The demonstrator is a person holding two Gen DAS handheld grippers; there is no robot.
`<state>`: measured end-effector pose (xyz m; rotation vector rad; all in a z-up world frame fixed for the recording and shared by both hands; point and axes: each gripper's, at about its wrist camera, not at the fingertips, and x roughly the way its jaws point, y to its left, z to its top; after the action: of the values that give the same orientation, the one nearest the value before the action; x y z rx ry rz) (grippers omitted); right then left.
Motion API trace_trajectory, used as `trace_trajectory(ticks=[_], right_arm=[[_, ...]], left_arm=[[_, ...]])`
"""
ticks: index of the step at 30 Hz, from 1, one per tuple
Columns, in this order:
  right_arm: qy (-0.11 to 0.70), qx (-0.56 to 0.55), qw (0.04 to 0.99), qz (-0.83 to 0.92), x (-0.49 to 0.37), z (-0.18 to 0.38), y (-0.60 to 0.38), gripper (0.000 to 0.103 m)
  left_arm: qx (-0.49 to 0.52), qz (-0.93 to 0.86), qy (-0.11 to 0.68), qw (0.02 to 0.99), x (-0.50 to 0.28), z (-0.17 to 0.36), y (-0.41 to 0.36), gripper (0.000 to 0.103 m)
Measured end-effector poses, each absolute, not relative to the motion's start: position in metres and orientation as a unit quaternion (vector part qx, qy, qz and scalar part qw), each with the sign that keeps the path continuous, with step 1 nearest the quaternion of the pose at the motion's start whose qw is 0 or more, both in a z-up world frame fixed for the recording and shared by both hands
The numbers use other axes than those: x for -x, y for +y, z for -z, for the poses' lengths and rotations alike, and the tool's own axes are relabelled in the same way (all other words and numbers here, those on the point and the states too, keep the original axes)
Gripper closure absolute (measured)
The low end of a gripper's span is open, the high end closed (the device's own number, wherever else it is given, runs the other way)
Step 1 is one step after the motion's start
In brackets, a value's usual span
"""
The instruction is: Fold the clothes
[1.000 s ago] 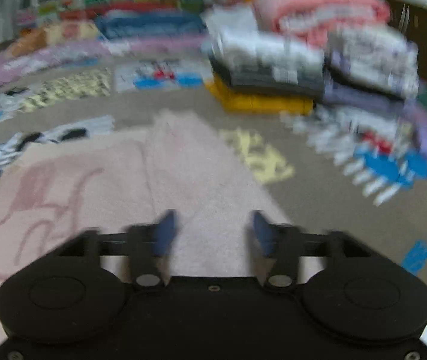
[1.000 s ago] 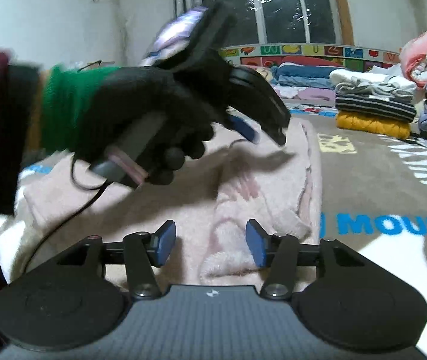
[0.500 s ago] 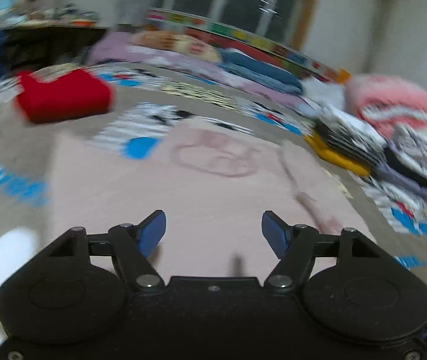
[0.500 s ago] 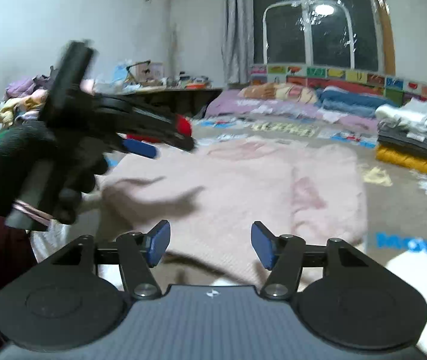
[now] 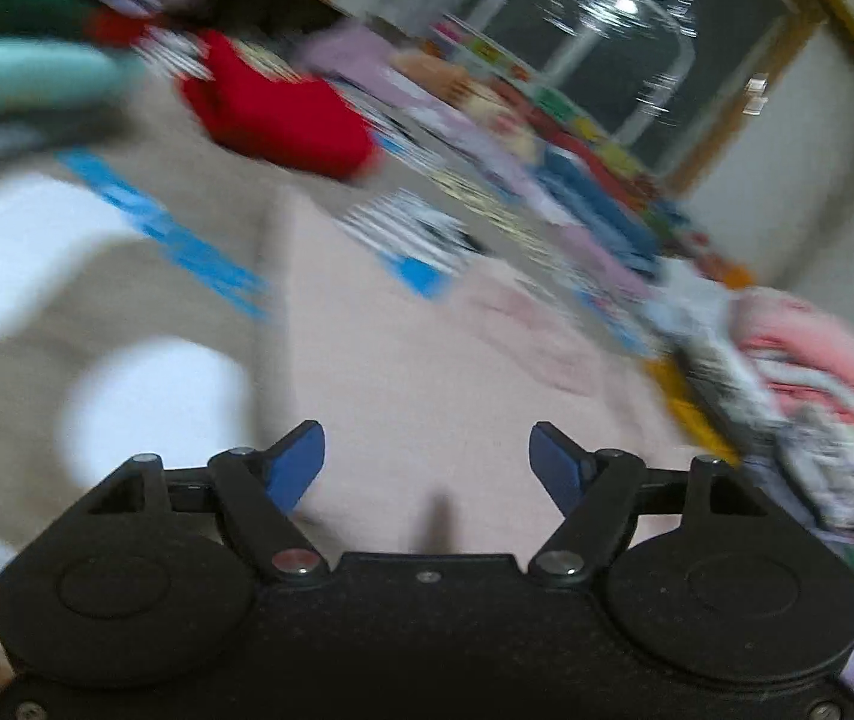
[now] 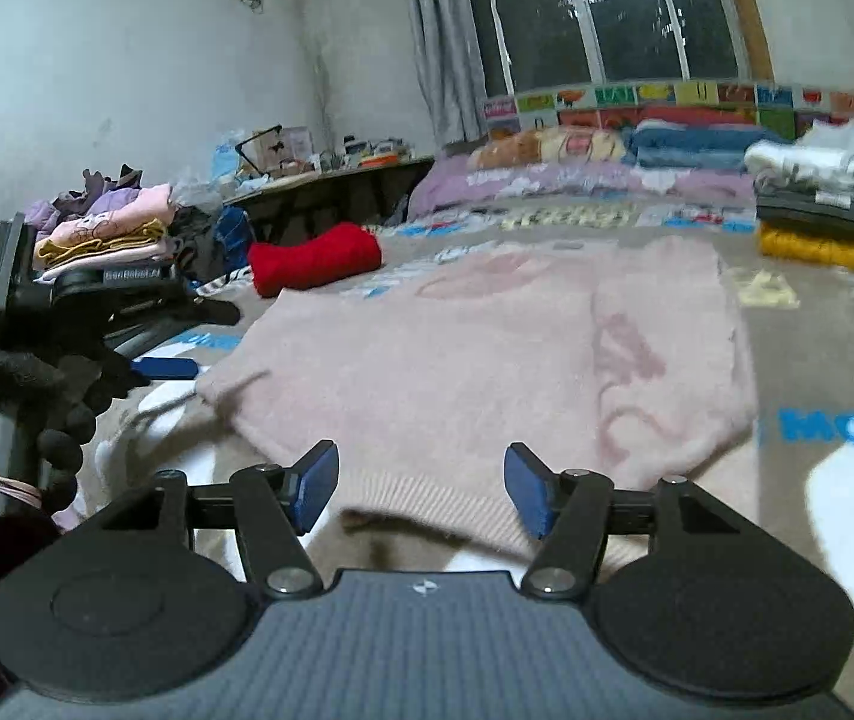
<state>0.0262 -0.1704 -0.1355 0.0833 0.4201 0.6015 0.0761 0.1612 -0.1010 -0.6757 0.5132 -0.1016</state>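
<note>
Sweater (image 6: 487, 354) on rug (image 6: 817, 372), stack (image 6: 823, 222) behind

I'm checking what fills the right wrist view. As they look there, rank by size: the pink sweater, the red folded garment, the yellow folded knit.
1. pink sweater, by far the largest.
2. red folded garment.
3. yellow folded knit, close to the red one; their distances from the camera differ, so that order is unsure.

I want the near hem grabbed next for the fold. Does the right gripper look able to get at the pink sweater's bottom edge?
Probably yes: the right gripper is open, holds nothing, and the pink sweater has its ribbed hem lying right between its fingers, with nothing lying on it.
</note>
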Motion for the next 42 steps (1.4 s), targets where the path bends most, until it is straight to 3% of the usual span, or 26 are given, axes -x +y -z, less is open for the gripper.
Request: trace_trajectory(ticks=[5, 9, 17, 20, 22, 29, 34, 42], right_arm=[[0.167, 0.012, 0.948, -0.271, -0.035, 0.130, -0.173, 0.039], [0.154, 0.043, 0.955, -0.250, -0.055, 0.132, -0.176, 0.039], [0.213, 0.005, 0.945, -0.248, -0.096, 0.147, -0.188, 0.038], [0.226, -0.006, 0.941, -0.253, -0.102, 0.149, -0.189, 0.037], [0.227, -0.015, 0.939, -0.256, -0.105, 0.148, -0.190, 0.036], [0.235, -0.050, 0.935, -0.262, -0.111, 0.148, -0.197, 0.036], [0.237, -0.051, 0.932, -0.270, -0.110, 0.150, -0.194, 0.032], [0.220, -0.074, 0.931, -0.280, -0.107, 0.142, -0.199, 0.032]], left_arm=[[0.310, 0.156, 0.276, 0.896, -0.161, 0.081, 0.098, 0.037], [0.308, 0.196, 0.322, 0.874, -0.247, 0.080, 0.055, 0.051], [0.289, 0.178, 0.382, 0.860, -0.343, 0.107, 0.010, 0.059], [0.277, 0.176, 0.387, 0.862, -0.352, 0.112, 0.003, 0.076], [0.274, 0.177, 0.372, 0.869, -0.345, 0.107, 0.005, 0.095], [0.264, 0.176, 0.324, 0.891, -0.323, 0.090, 0.012, 0.097], [0.220, 0.138, 0.380, 0.888, -0.344, 0.121, 0.008, 0.090], [0.224, 0.144, 0.342, 0.901, -0.330, 0.104, 0.011, 0.097]])
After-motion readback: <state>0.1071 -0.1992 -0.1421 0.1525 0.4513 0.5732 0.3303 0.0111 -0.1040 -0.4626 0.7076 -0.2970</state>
